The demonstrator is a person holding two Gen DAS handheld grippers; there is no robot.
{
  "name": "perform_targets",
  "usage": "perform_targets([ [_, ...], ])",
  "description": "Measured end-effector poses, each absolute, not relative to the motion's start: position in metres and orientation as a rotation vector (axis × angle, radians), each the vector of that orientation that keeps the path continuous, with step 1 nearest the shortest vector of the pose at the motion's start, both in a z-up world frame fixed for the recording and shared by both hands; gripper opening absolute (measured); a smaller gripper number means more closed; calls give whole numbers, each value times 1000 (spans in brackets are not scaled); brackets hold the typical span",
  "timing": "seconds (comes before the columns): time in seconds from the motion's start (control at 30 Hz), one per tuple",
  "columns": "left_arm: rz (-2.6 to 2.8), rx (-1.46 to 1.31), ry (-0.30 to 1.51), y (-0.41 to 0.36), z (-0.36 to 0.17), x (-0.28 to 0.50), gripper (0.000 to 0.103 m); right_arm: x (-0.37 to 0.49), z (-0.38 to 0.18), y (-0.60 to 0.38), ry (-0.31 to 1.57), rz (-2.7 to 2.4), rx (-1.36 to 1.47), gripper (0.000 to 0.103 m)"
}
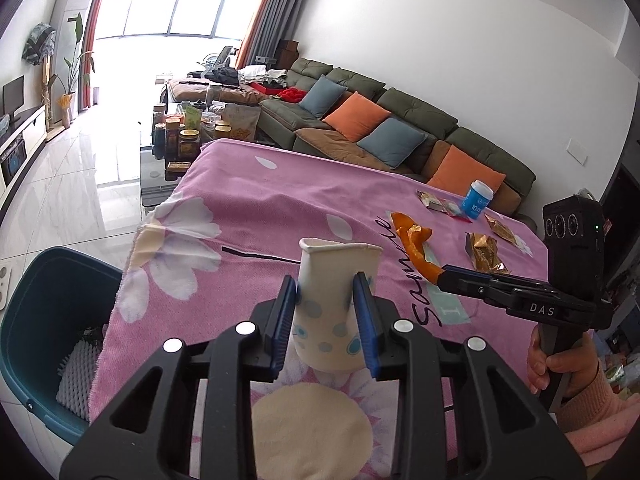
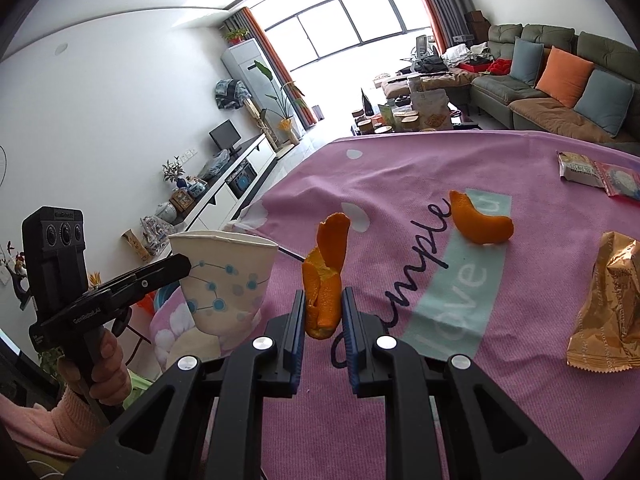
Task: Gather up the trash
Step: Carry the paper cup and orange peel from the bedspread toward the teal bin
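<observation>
My left gripper (image 1: 325,286) is shut on a squashed white paper cup (image 1: 334,300) with blue dots, held above the pink cloth; the cup also shows in the right wrist view (image 2: 224,280). My right gripper (image 2: 324,300) is shut on a piece of orange peel (image 2: 324,280), lifted off the cloth; it shows in the left wrist view (image 1: 416,248) too. A second orange peel (image 2: 480,224) lies on the cloth. Gold wrappers (image 1: 486,252) (image 2: 608,300), a printed snack wrapper (image 2: 596,174) and a small blue-and-white tub (image 1: 476,200) lie further right.
A teal bin (image 1: 48,320) stands on the floor left of the table, with white ridged packing inside. The pink flowered cloth (image 1: 260,208) covers the table. A green sofa (image 1: 400,128) with cushions and a cluttered coffee table (image 1: 192,128) stand beyond.
</observation>
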State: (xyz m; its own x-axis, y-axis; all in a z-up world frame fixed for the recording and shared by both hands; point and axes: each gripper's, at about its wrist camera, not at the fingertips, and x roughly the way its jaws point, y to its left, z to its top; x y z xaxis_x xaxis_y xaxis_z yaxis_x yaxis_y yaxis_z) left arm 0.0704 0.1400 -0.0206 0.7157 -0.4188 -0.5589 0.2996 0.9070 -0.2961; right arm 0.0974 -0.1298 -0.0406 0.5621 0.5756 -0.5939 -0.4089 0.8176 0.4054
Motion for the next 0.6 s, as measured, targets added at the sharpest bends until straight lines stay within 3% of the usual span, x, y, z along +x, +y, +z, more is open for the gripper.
perform_targets([
  [0.6,-495,-206,724,132,-32,74,34,95,-45,-106,809,641,208,16],
])
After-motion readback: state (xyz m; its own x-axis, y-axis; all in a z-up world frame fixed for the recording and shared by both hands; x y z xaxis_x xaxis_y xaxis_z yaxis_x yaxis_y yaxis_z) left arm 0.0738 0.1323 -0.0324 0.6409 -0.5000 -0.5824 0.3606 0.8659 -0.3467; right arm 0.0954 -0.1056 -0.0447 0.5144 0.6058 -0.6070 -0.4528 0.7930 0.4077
